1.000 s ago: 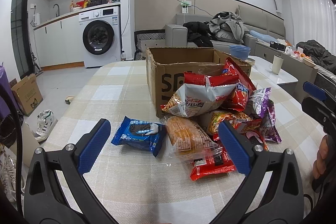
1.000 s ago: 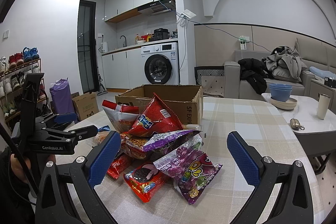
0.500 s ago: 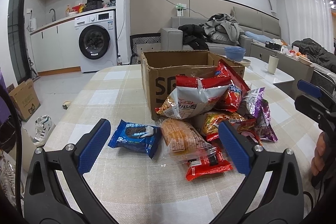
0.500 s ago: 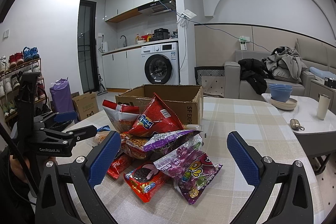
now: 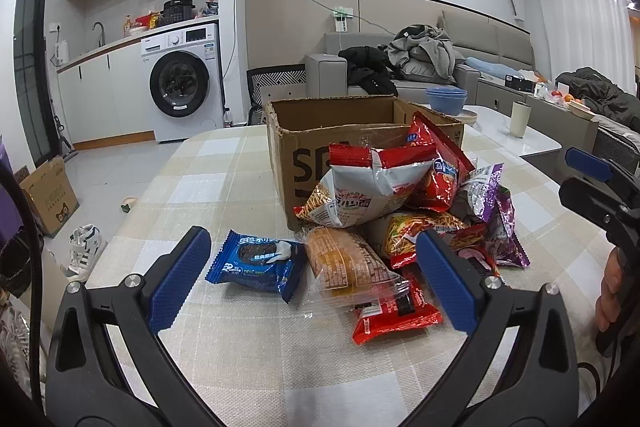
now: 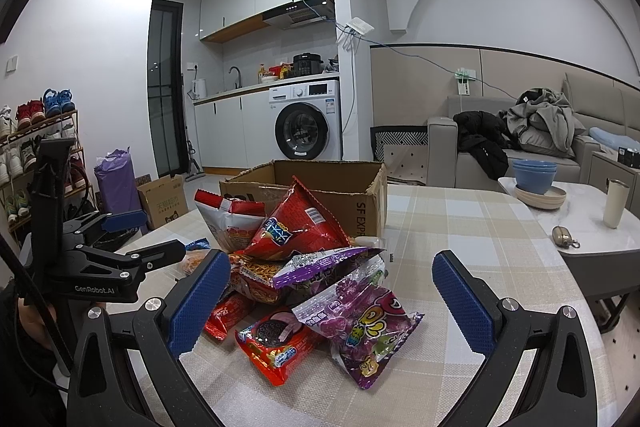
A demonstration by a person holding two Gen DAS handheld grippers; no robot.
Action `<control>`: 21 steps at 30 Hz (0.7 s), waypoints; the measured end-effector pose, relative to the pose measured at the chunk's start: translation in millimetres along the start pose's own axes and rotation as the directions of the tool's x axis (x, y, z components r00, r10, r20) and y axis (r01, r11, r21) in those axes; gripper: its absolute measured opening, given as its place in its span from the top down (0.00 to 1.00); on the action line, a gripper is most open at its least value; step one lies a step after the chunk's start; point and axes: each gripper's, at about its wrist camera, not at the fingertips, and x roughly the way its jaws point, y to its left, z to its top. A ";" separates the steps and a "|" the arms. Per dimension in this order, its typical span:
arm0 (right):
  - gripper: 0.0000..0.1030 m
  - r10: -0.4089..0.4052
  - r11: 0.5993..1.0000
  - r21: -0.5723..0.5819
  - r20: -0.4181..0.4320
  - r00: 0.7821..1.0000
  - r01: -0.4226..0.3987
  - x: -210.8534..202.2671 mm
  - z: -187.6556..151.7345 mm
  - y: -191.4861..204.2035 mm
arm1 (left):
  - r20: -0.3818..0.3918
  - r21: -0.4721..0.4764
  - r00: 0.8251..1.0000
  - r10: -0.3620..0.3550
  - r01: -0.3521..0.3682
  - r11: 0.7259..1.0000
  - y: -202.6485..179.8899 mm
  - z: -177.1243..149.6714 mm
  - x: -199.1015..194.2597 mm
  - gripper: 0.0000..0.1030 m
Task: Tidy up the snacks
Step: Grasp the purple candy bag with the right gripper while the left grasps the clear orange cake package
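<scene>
On the checked surface (image 5: 240, 179), a heap of snack bags leans against an open cardboard box (image 5: 316, 119). Beside the heap lies a blue cookie pack (image 5: 256, 265), touching a clear-wrapped bread bag (image 5: 344, 263). Above these the left claw (image 5: 312, 279) hangs spread wide, gripping nothing. Across the heap, the right claw (image 6: 332, 301) is likewise wide apart and empty, over a purple candy bag (image 6: 360, 319) and a red cookie pack (image 6: 276, 345).

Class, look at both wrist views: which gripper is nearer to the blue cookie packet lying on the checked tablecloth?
Left. The left gripper hovers right over the blue cookie packet, jaws open. The right gripper is beyond the snack pile, over the purple candy bag.
</scene>
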 end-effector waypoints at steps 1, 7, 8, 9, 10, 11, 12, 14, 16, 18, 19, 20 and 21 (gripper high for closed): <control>0.00 0.000 1.000 0.000 -0.002 1.000 0.000 0.2 0.1 0.4 | -0.001 0.001 1.000 -0.003 0.003 1.000 0.0 -0.1 0.2 0.01; 0.00 -0.008 1.000 0.002 -0.009 1.000 0.008 1.0 -0.7 1.0 | -0.001 0.012 1.000 -0.008 0.008 1.000 -0.8 -0.6 -0.5 0.01; 0.00 -0.011 1.000 0.003 -0.011 1.000 0.011 3.1 -0.7 0.2 | -0.001 0.014 1.000 -0.011 0.011 1.000 -1.5 -0.6 -0.4 0.01; 0.00 -0.013 1.000 0.004 -0.015 1.000 0.014 4.2 -0.4 -0.2 | -0.002 0.017 1.000 -0.012 0.012 1.000 -2.0 -0.5 -0.3 0.01; 0.00 -0.012 1.000 0.003 -0.021 1.000 0.012 6.9 -0.1 -0.3 | -0.004 0.020 1.000 -0.014 0.014 1.000 -2.5 -0.4 0.0 0.01; 0.00 -0.013 1.000 0.003 -0.027 1.000 0.013 7.9 -0.1 -0.8 | -0.008 0.023 1.000 -0.018 0.018 1.000 -3.2 -0.1 0.7 0.01; 0.00 -0.015 1.000 0.004 -0.032 0.999 0.016 8.9 -0.1 -0.2 | -0.012 0.026 1.000 -0.022 0.023 0.999 -3.6 -0.1 1.4 0.01; 0.00 -0.019 1.000 0.008 -0.046 0.999 0.019 11.1 0.1 -1.2 | -0.022 0.033 0.999 -0.032 0.033 0.999 -4.7 -0.1 3.0 0.01; 0.00 -0.026 0.999 0.018 -0.074 0.997 0.027 16.3 0.3 -3.9 | -0.029 0.037 0.999 -0.032 0.033 0.999 -5.9 0.2 4.4 0.01; 0.00 -0.030 0.999 0.031 -0.099 0.995 0.033 21.1 -0.3 -6.7 | -0.035 0.040 0.999 -0.036 0.038 0.998 -6.8 0.3 6.1 0.01; 0.00 -0.035 0.999 0.037 -0.115 0.993 0.040 23.7 -0.5 -8.5 | -0.038 0.040 0.999 -0.037 0.039 0.998 -7.1 0.5 6.9 0.01; 0.00 -0.036 0.998 0.042 -0.133 0.991 0.042 26.7 -0.4 -10.1 | -0.041 0.040 0.999 -0.034 0.036 0.999 -6.7 0.5 7.5 0.01; 0.00 -0.035 0.998 0.046 -0.155 0.987 0.042 30.9 -0.8 -10.6 | -0.044 0.040 0.999 -0.032 0.034 0.999 -6.8 0.6 8.5 0.01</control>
